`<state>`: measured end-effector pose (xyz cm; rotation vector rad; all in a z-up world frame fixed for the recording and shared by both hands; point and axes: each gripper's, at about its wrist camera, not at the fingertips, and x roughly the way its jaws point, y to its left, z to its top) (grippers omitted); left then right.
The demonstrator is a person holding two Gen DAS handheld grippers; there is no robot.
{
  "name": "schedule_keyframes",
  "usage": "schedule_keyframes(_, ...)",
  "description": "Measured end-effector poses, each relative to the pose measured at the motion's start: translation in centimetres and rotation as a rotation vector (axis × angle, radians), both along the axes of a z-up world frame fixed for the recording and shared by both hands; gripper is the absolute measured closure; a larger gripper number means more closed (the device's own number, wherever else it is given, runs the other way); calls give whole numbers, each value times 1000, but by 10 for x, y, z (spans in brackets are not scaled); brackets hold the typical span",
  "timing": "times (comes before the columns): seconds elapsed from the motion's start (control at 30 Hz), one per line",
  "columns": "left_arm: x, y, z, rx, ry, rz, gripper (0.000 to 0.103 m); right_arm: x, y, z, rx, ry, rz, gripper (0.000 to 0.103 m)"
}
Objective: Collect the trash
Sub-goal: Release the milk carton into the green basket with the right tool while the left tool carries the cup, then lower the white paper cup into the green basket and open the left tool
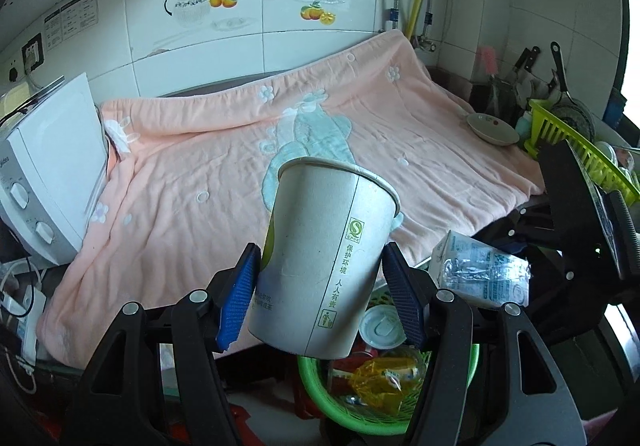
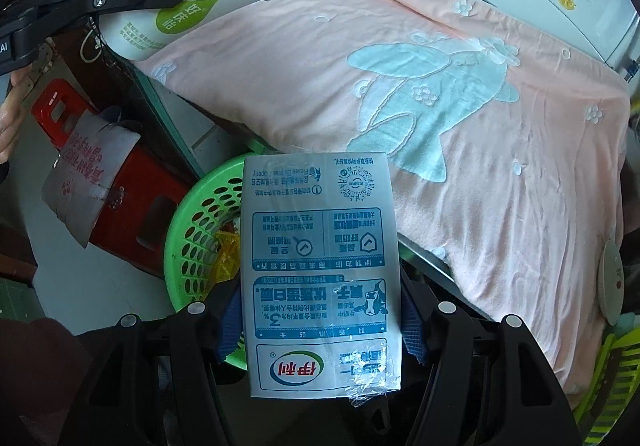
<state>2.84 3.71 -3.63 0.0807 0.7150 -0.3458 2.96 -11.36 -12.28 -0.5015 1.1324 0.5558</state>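
The left tool [image 1: 320, 278] is clenched on a paper cup [image 1: 324, 258], its blue pads pressing the lower wall from both sides, and the right tool [image 2: 320, 316] is grasping a milk carton [image 2: 320, 274] by its narrow sides. Both pieces of trash hang just off the front edge of the worktop, which is draped in a pink blanket [image 1: 224, 181], above a green basket [image 2: 200, 221] on the floor that already holds a lid and yellow wrappers. The step in hand looks like the drop: best to bring each item squarely over the basket's opening before letting go, one at a time, so neither glances off the rim. The cup's long axis runs away from the tool, mouth tilted up and towards the blanket; the carton's long axis lies along the right tool's fingers, its logo end nearest the camera.
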Motion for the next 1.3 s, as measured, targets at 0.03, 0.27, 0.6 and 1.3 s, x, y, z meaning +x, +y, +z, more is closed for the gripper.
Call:
schedule_keyframes(0.03, -4, -1, -1, -3, 2, -1, 41, -2, 0, -2, -3, 4, 1, 41)
schedule_keyframes(0.27, -28, -5, -5, -7, -2, 3, 41, -13, 1, -6, -4, 3, -6, 41)
schedule_keyframes(0.6, -45, 2, -14, -36, 16, 17, 41, -20, -1, -9, 0, 0, -39, 34)
schedule_keyframes(1.3, -47, -25, -49, -3, 101, -54, 41, -46, -26, 16, -11, -72, -140, 18)
